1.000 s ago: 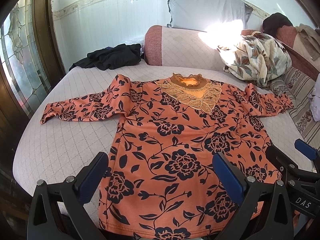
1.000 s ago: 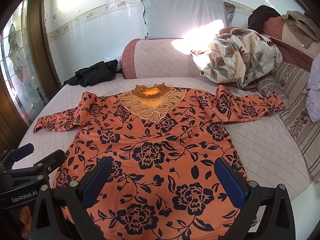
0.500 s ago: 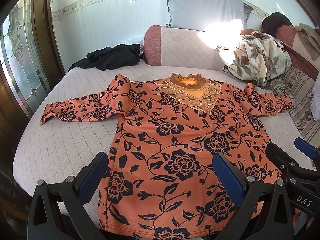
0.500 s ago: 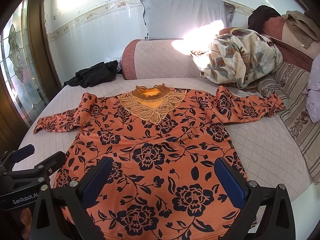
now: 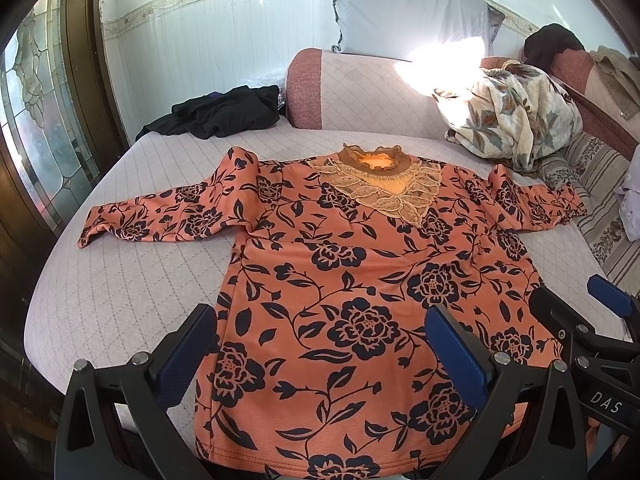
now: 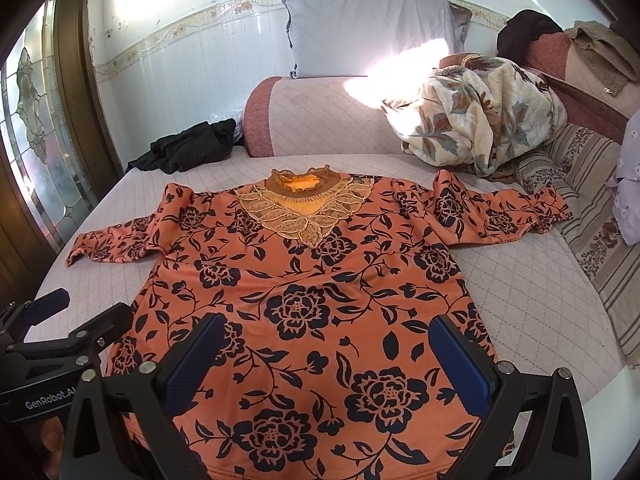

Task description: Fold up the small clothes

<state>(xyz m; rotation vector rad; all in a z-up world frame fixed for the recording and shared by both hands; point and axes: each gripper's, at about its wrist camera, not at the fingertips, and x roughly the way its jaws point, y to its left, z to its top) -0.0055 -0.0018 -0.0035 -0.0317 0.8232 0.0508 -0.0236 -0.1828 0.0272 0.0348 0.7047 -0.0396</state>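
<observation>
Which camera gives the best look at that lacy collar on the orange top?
The right wrist view: the lace collar sits near mid-frame, its whole leaf-shaped bib showing. The left wrist view also shows it complete, but slightly more off-centre.

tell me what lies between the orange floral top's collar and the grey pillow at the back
Only bare quilted surface: a strip of mattress, then the padded bolster the grey pillow leans above. Nothing sits between it and the orange floral top; both wrist views show it.

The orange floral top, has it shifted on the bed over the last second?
No. The orange floral top sits in the same place relative to the black clothes behind it.
</observation>
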